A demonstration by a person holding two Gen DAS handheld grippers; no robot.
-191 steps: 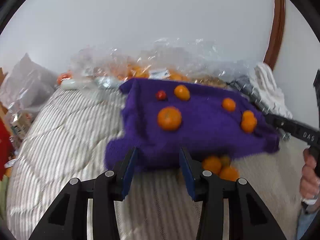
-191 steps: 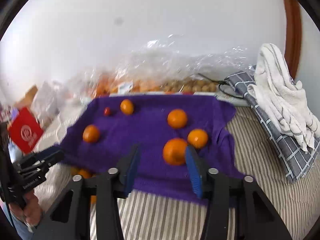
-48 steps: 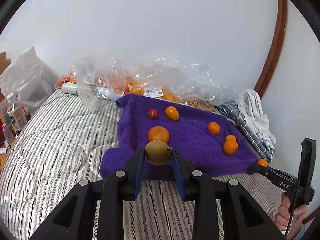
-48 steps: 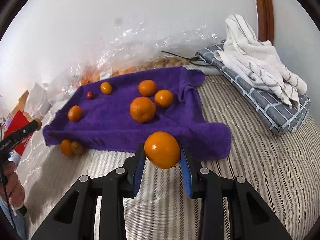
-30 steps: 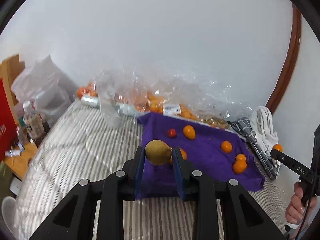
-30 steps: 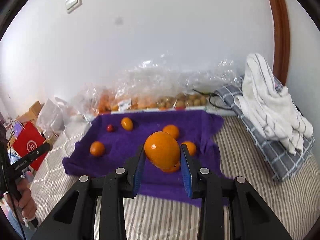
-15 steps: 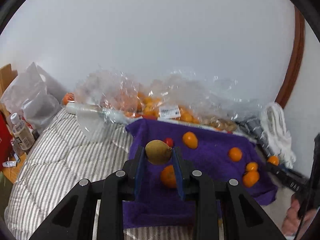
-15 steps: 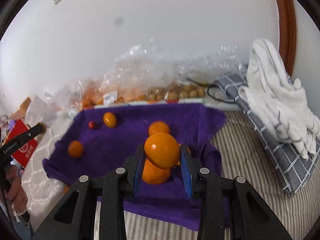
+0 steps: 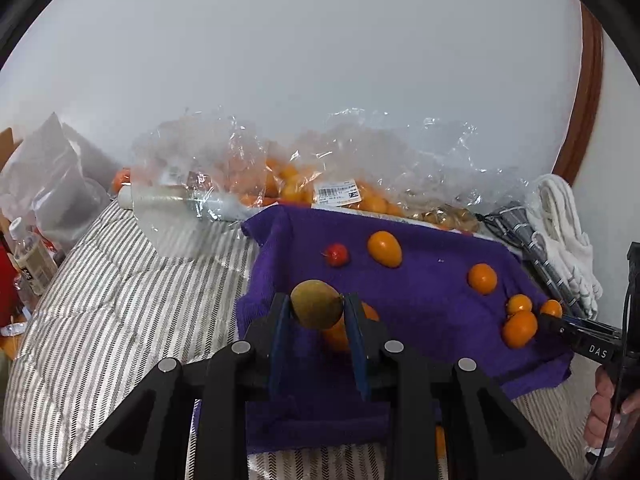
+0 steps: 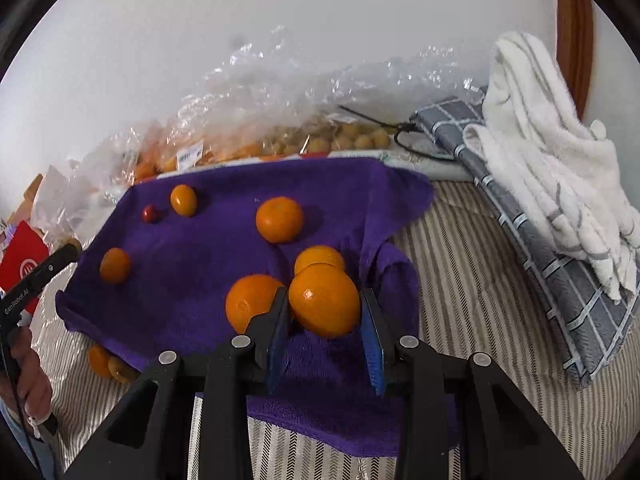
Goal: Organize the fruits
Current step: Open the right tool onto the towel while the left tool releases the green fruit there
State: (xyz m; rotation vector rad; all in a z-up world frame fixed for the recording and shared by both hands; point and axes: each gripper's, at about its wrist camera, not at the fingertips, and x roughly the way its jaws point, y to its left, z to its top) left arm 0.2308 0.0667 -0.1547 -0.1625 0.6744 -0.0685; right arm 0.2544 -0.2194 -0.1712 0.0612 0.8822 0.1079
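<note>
Olive-brown fruit [image 9: 317, 305] sits clamped betw. the blue pads of the left gripper [image 9: 316, 322], held above the purple towel [image 9: 420, 292] w/ a larger orange [image 9: 340, 330] on the towel just behind/below it. L gripper tilts down-fwd over the towel's near-left part. Ahead of it: small red fruit [image 9: 336, 255], oval orange [image 9: 384, 248]; farther right a round orange [image 9: 482, 278].

Big orange [image 10: 324, 300] is gripped betw. the pads of the right gripper [image 10: 325, 322], pitched steeply down over the towel's near-right part. Two oranges lie close: one just left [image 10: 250, 302], one right behind [image 10: 318, 258]. Another orange [image 10: 279, 219] further ahead.

Beyond the towel: clear plastic bags [image 10: 280, 112] of fruit against the wall. Right of R gripper: white towel [image 10: 552, 152] on a grey checked cloth [image 10: 560, 296]. All on a striped bedcover [image 9: 120, 280]. Person's hand [image 9: 608, 412] holds the R gripper's handle, seen at right edge of left view.
</note>
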